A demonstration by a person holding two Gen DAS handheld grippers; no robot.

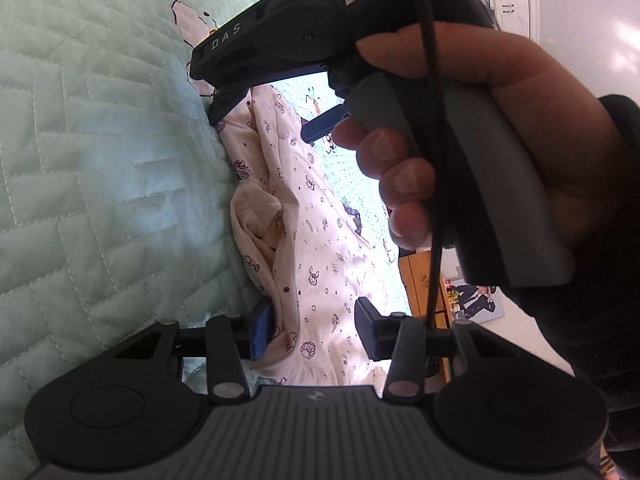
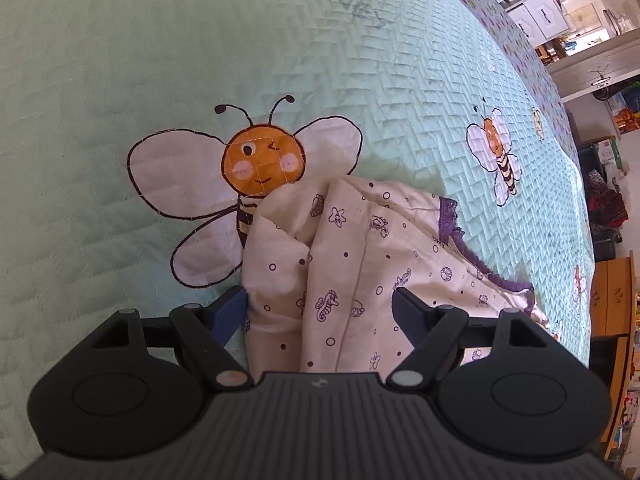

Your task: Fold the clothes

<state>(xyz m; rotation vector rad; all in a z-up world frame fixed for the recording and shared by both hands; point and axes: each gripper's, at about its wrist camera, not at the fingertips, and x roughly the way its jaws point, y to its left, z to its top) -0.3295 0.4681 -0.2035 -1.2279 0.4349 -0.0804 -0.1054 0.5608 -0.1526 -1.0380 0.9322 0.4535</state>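
One cream cotton garment with small purple prints and lace trim (image 2: pixel 352 264) lies bunched on the mint quilted bedspread (image 2: pixel 120 60). Both claws, the left gripper (image 1: pixel 316 330) and the right gripper (image 2: pixel 320 312), stand wide apart around cloth (nothing pinched). Closing now may catch several layers and spoil the fold.

A home bedroom; a bed under a mint quilted bedspread (image 2: pixel 400 80) printed with cartoon bees (image 2: pixel 256 160); far right, white cabinets (image 2: pixel 540 12) and a wooden dresser (image 2: pixel 612 296).
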